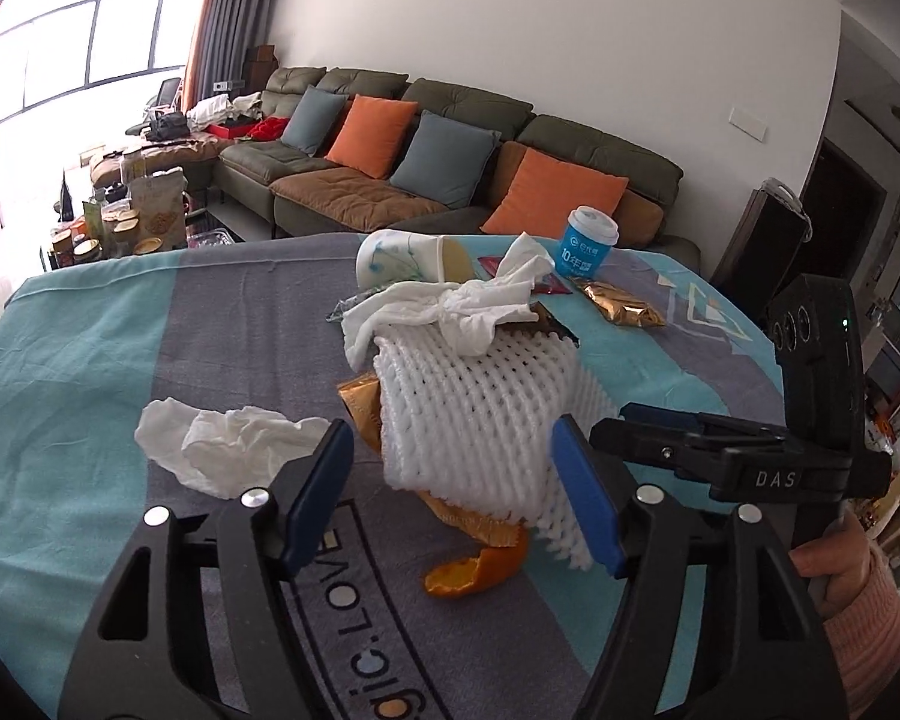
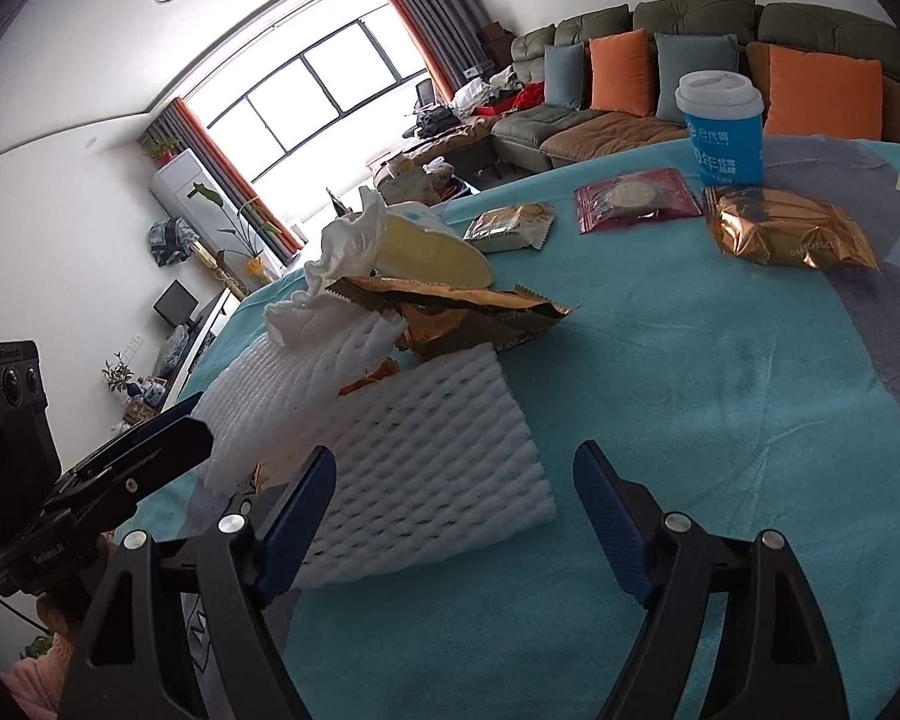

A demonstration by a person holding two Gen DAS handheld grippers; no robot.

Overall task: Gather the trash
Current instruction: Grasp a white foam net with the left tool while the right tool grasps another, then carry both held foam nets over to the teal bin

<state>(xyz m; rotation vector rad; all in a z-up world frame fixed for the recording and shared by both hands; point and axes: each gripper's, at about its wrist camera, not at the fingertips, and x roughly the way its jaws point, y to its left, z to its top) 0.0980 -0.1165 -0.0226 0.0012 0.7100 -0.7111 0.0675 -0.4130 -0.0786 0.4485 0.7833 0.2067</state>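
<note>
A white foam fruit net (image 1: 474, 408) (image 2: 426, 450) lies in a trash pile on the teal and grey tablecloth (image 1: 90, 360). On top of it are a crumpled tissue (image 1: 450, 306) and a torn gold wrapper (image 2: 462, 306); orange peel (image 1: 474, 570) sticks out beneath. My left gripper (image 1: 450, 450) is open around the net's near end, and its pads do not squeeze it. My right gripper (image 2: 456, 459) is open too, over the net's near corner. A second tissue (image 1: 228, 450) lies left of the pile.
A tipped white paper cup (image 1: 402, 258) lies behind the pile. An upright blue lidded cup (image 2: 723, 126), a gold packet (image 2: 792, 234), a red packet (image 2: 636, 198) and a biscuit packet (image 2: 510, 228) sit further back. A sofa (image 1: 450, 138) stands beyond the table.
</note>
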